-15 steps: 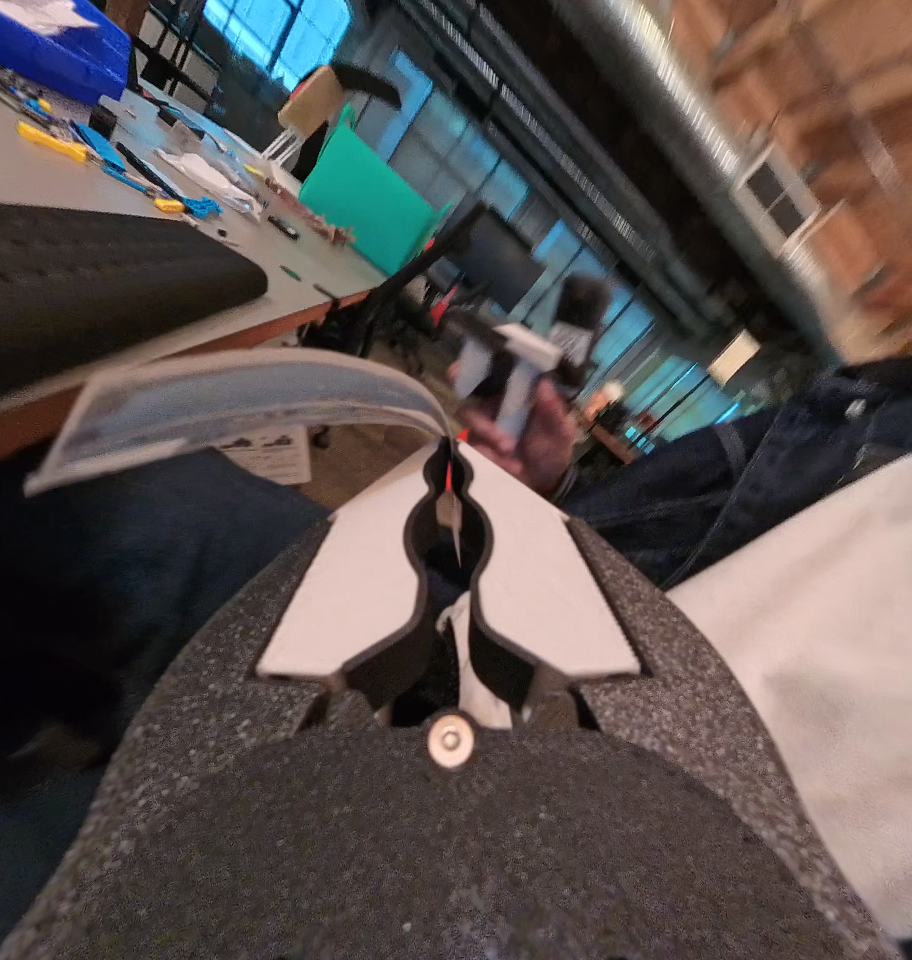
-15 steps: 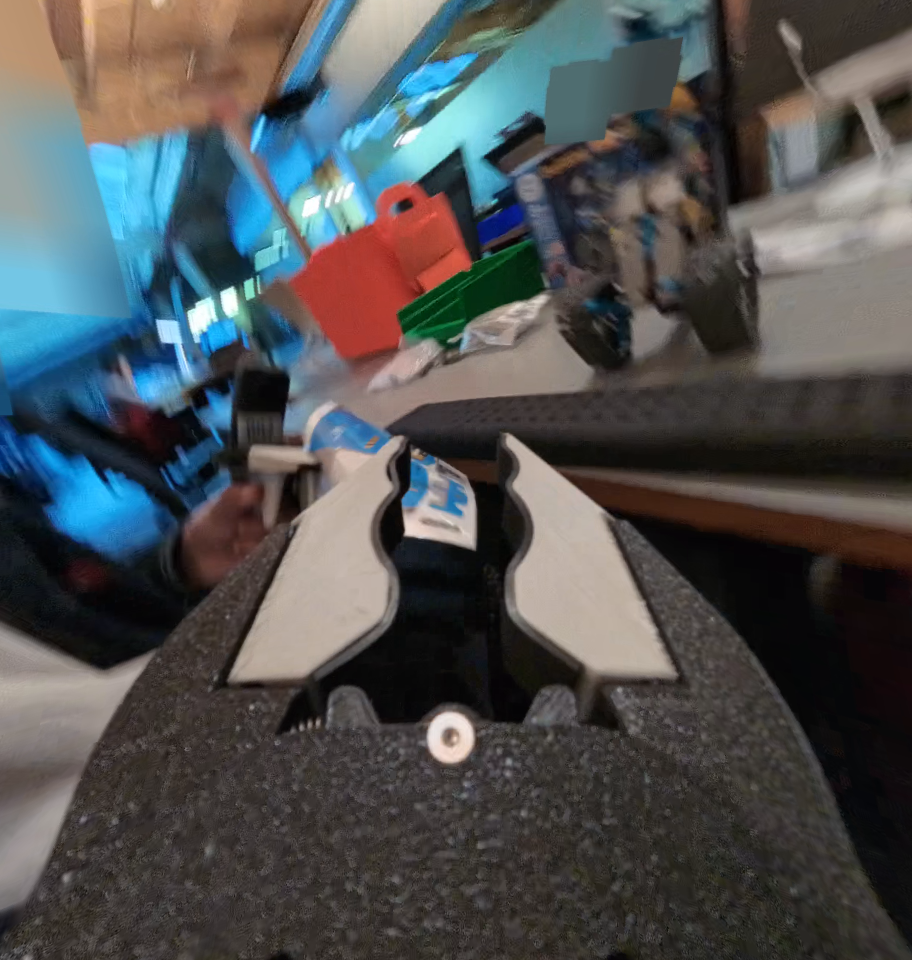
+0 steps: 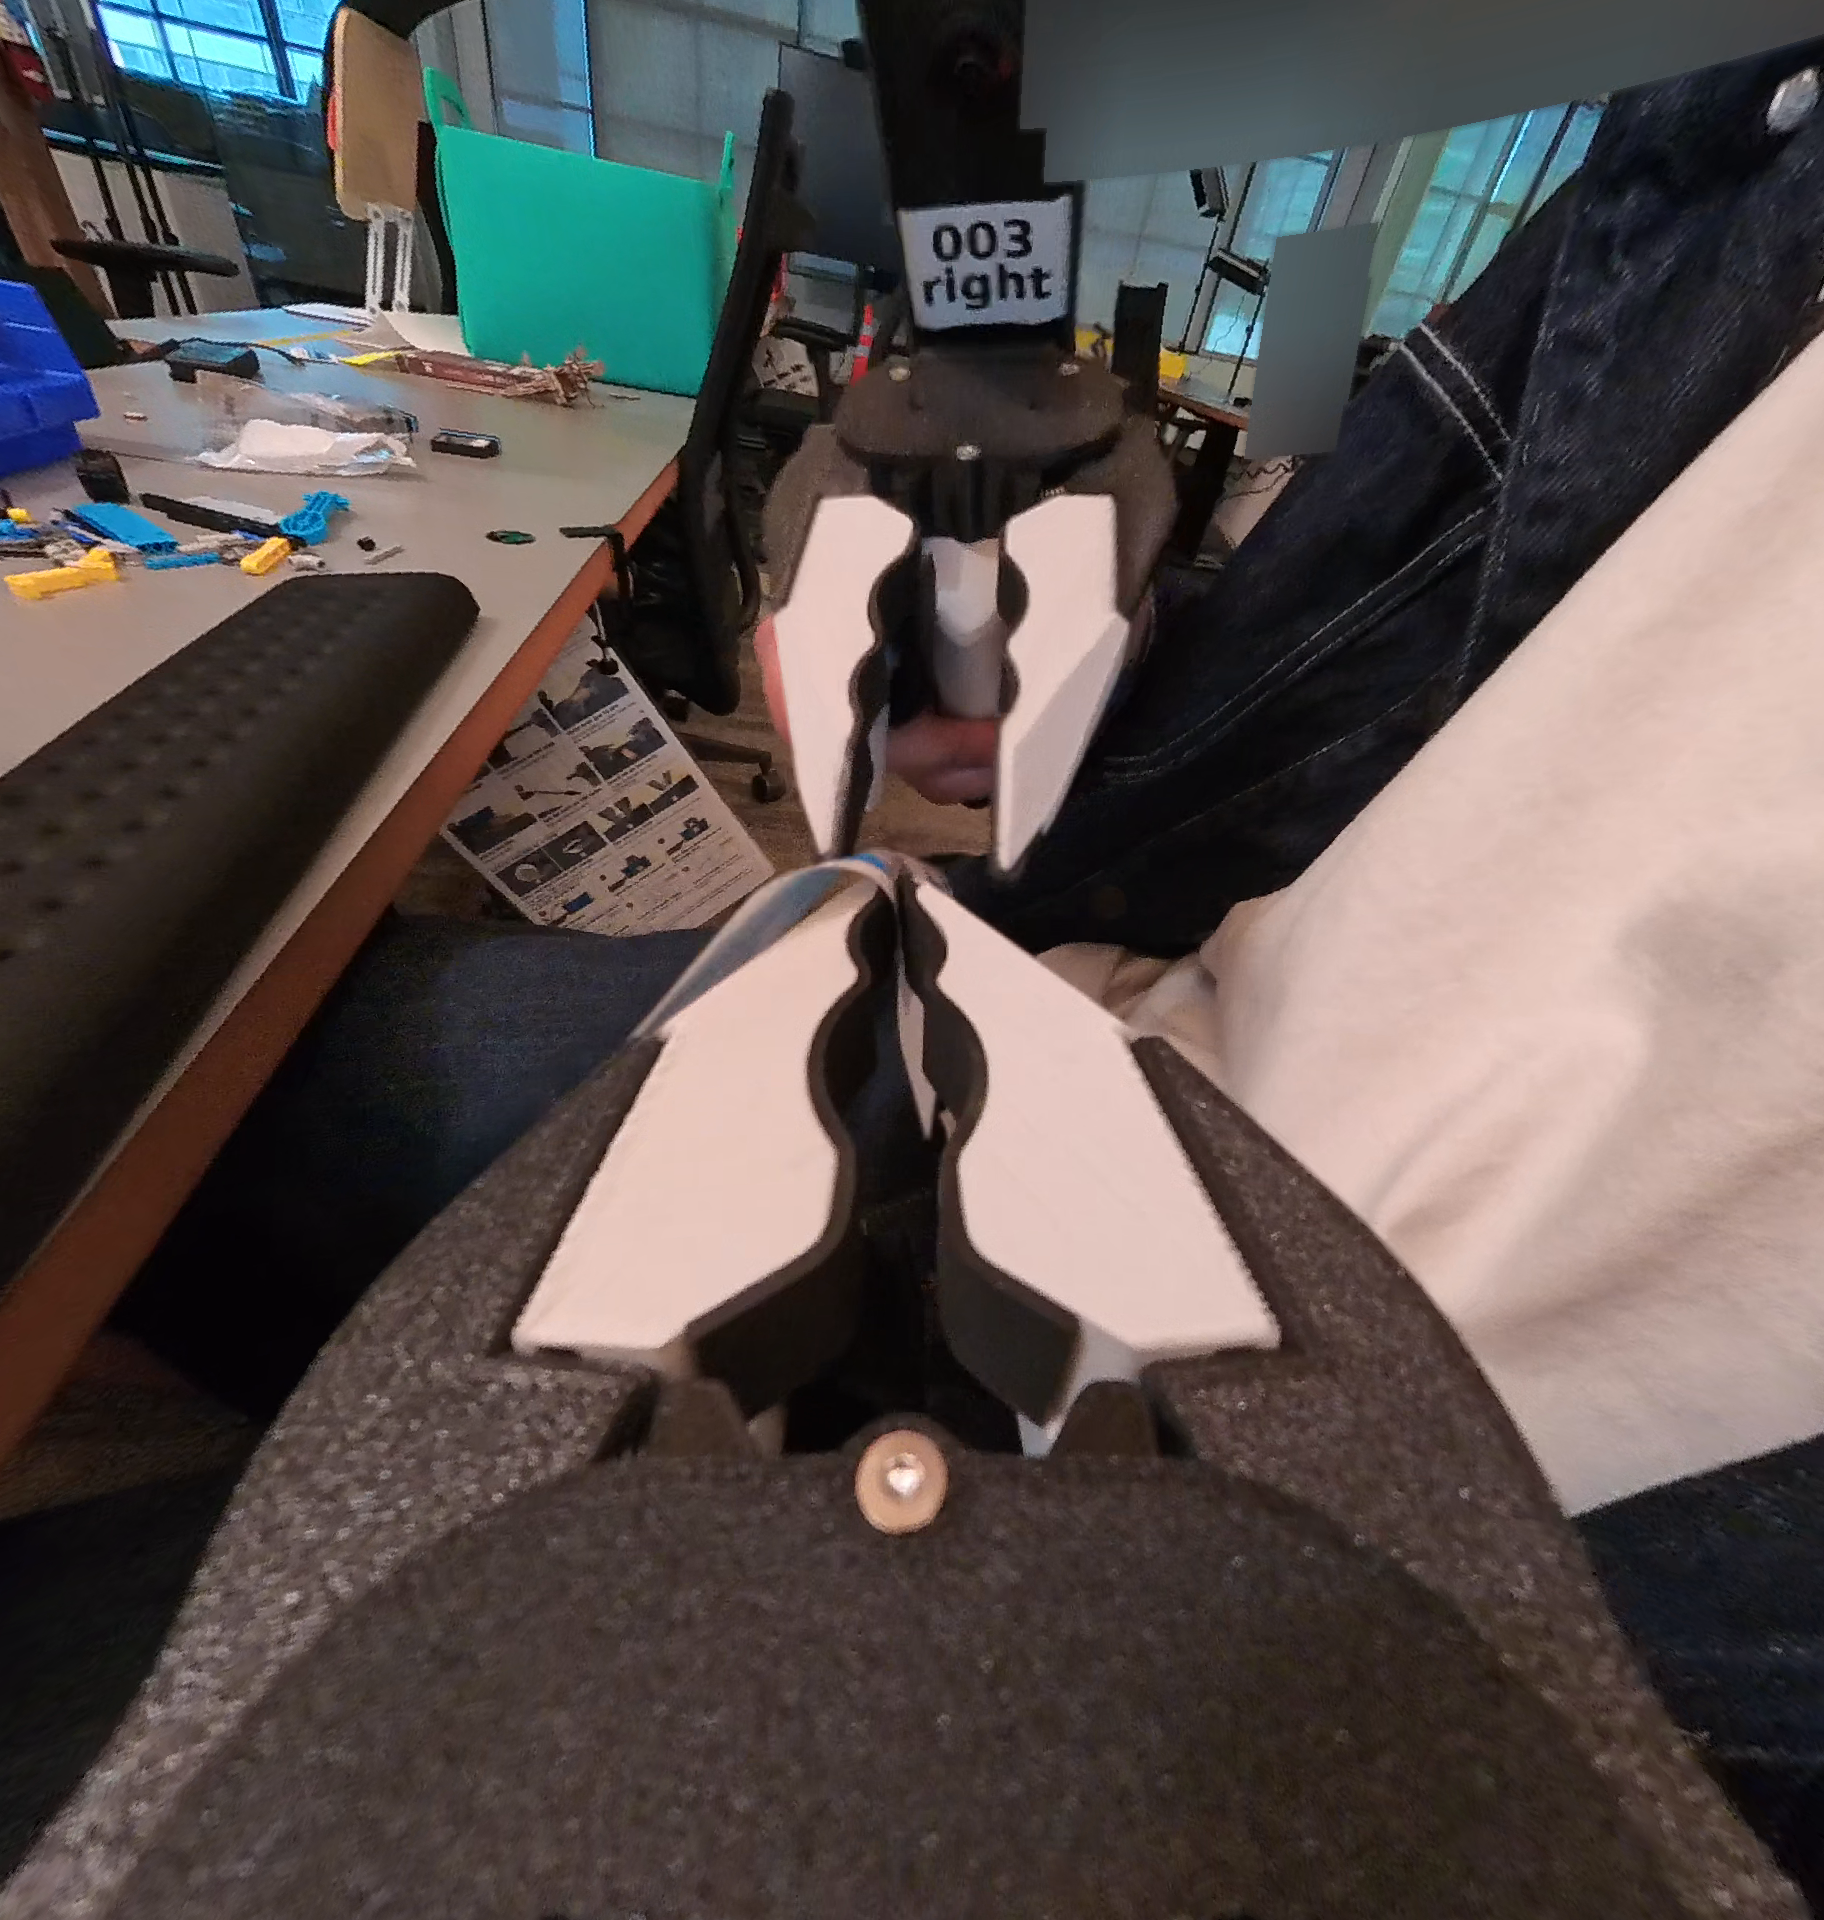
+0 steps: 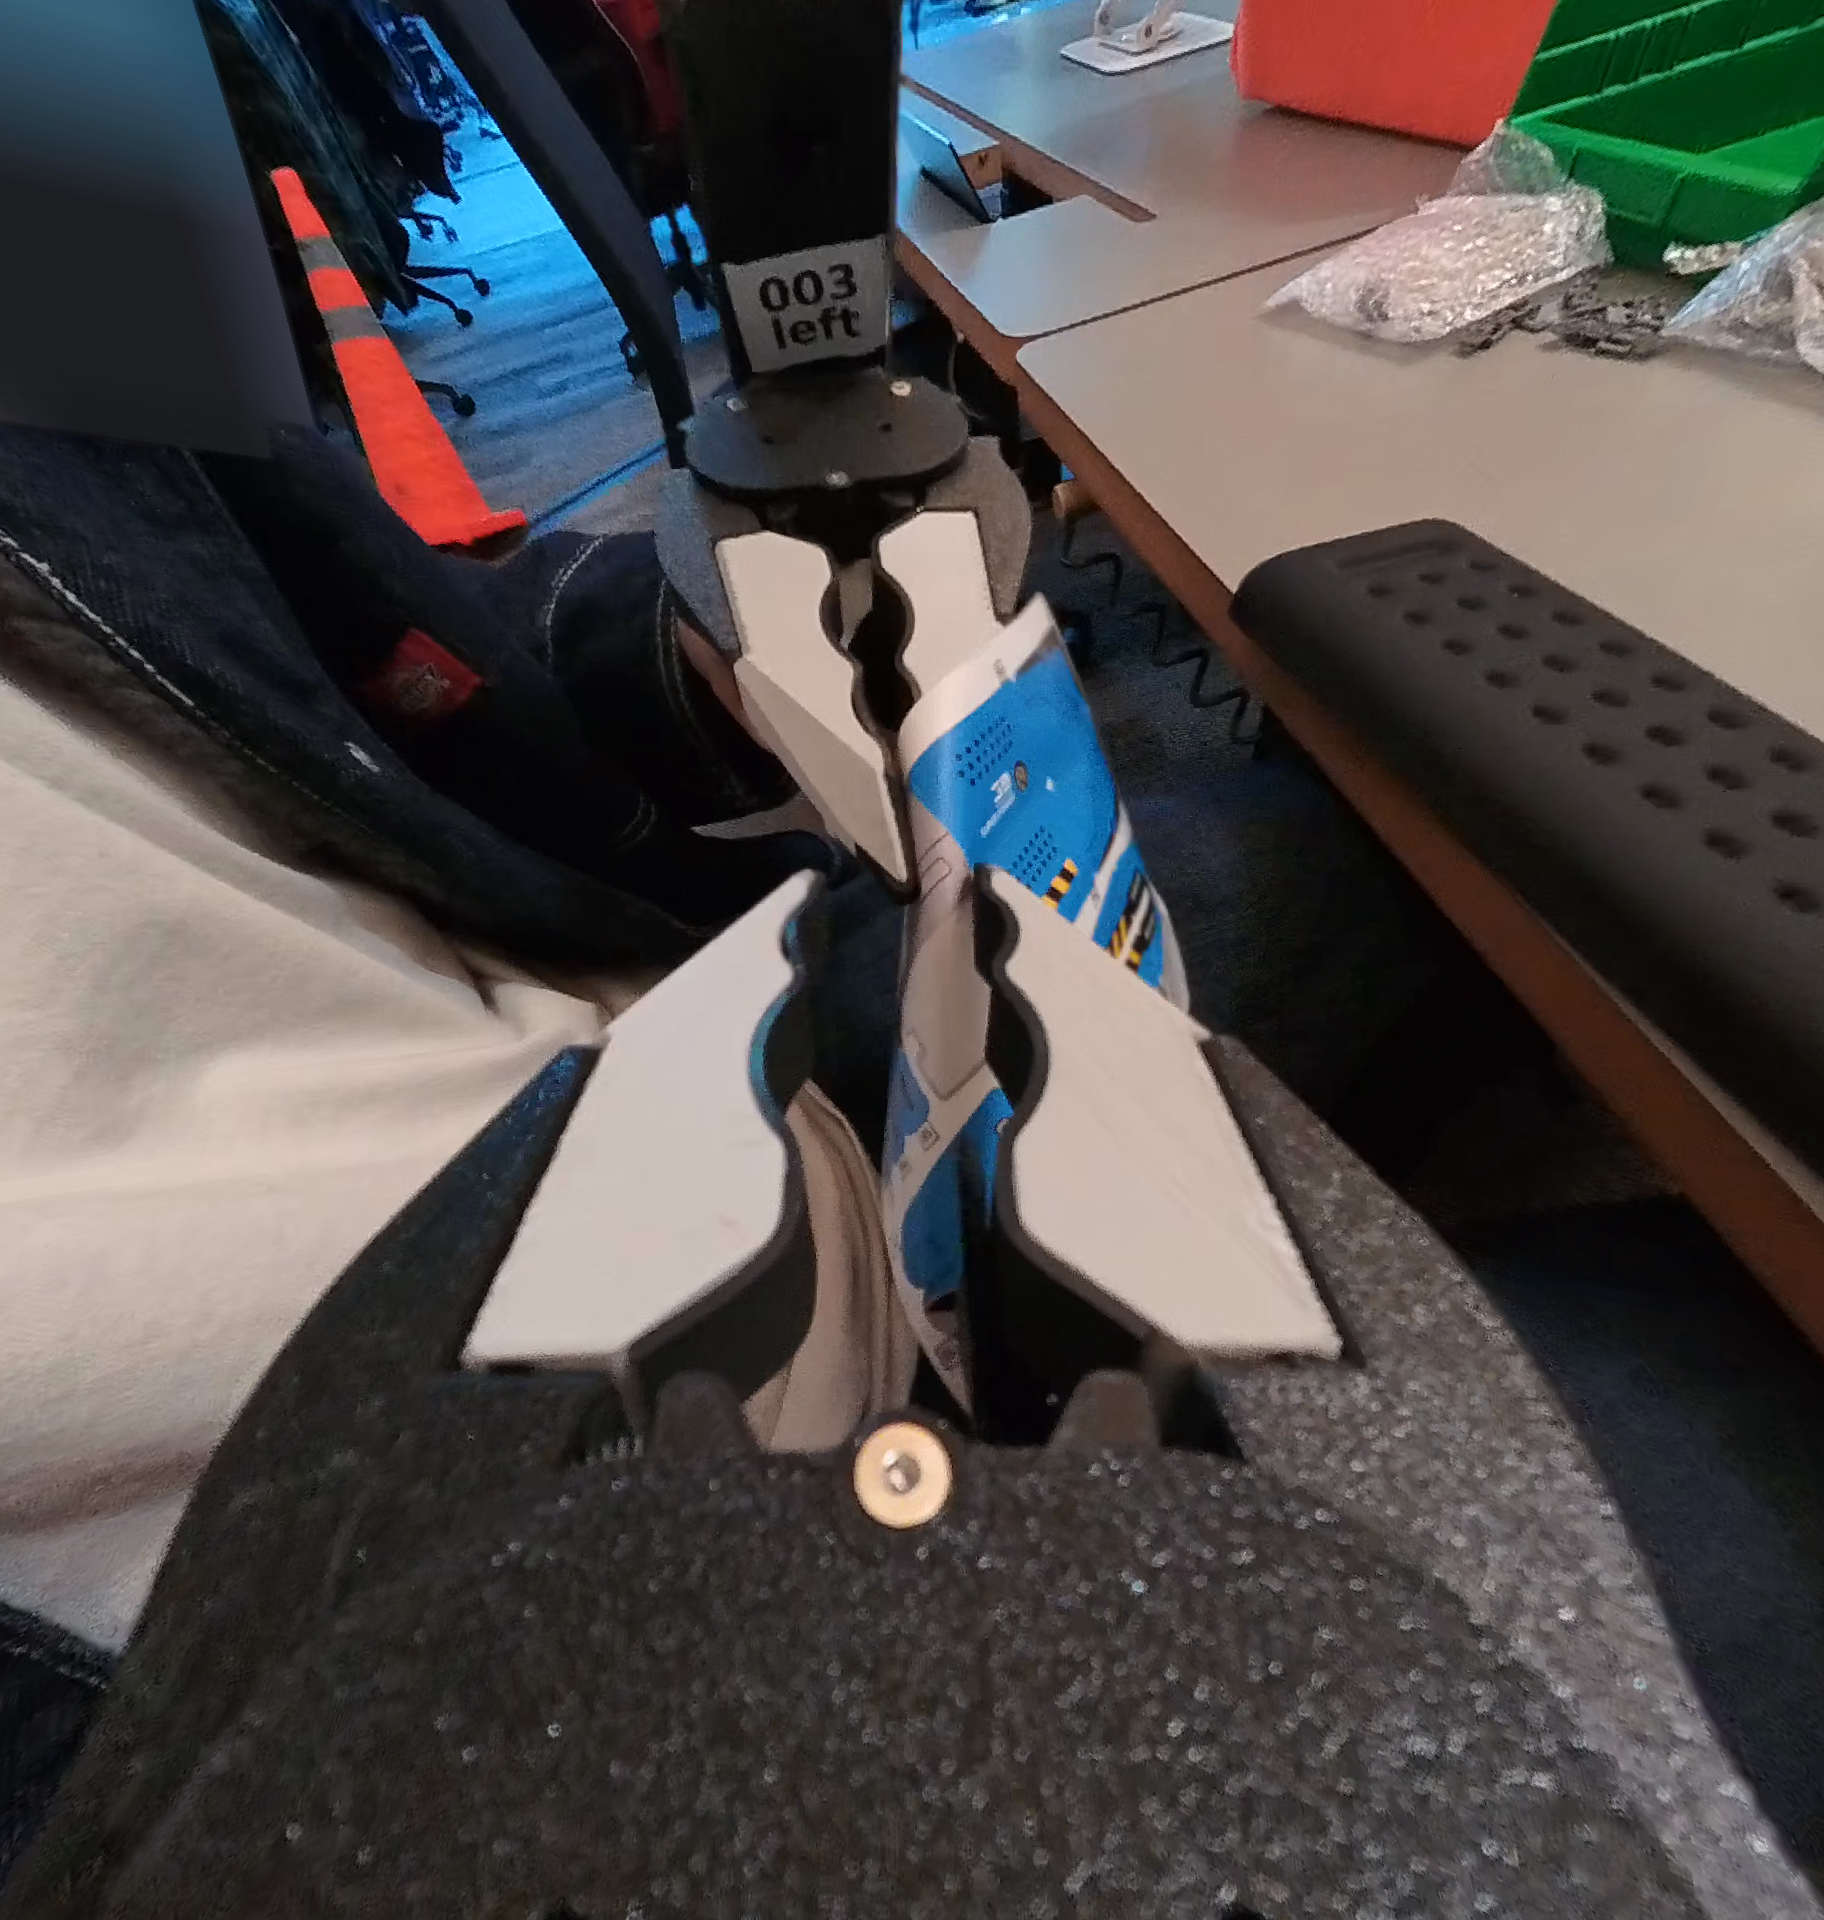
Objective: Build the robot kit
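My left gripper [image 3: 895,896] is shut on the edge of a blue-and-white printed leaflet [image 3: 596,810], which hangs off to its left below the table edge. My right gripper [image 4: 895,888] is open, and the leaflet [image 4: 1022,790] runs between its jaws, lying near the right finger. The two grippers face each other tip to tip over the person's lap. The right gripper also shows in the left wrist view [image 3: 923,852], and the left gripper shows shut in the right wrist view [image 4: 892,868].
A table [image 3: 534,488] with a black perforated mat [image 3: 160,790] lies beside the grippers. Loose blue and yellow pieces [image 3: 129,530], a blue bin [image 3: 4,384], plastic bags [image 4: 1459,270] and a green bin [image 4: 1697,104] sit on it. An orange cone [image 4: 368,364] stands on the floor. The person's white shirt [image 3: 1510,935] is close.
Both grippers have swung round to face each other and the right one has come close. The leaflet, which arched off to the left before, now runs between the right gripper's open jaws.
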Demonstrator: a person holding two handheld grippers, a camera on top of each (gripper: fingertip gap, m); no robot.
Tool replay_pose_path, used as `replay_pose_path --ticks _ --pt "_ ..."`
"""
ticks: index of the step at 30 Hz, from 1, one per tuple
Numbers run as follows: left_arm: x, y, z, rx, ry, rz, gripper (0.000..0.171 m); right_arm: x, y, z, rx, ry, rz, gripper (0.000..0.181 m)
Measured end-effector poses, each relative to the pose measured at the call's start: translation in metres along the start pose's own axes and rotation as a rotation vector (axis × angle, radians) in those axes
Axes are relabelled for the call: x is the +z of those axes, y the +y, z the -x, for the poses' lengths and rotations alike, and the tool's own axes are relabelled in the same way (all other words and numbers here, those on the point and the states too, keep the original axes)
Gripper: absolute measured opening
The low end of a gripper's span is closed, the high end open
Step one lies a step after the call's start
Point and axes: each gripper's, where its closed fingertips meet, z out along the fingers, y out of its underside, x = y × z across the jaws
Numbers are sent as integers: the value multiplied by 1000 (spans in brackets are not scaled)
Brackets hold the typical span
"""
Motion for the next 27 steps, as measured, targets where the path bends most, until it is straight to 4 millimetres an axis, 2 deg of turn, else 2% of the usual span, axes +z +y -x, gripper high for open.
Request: replay_pose_path --ticks 3,8,11,15,20,27 --pt "2 4 -8 51 19 23 0 1 1 -1 59 -36 -26 23" --pt "1 8 -8 79 7 42 0 4 14 -3 129 -107 -7 30" --pt "1 8 -6 72 3 43 0 5 13 5 144 -173 -22 20" --pt "2 15 -3 75 -13 77 0 6 13 3 145 -168 -35 18" --pt "2 13 1 33 -20 63 0 7 15 -3 133 -138 -37 8" --pt "0 17 9 6 -51 76 0 8 15 -17 79 -38 -41 8"
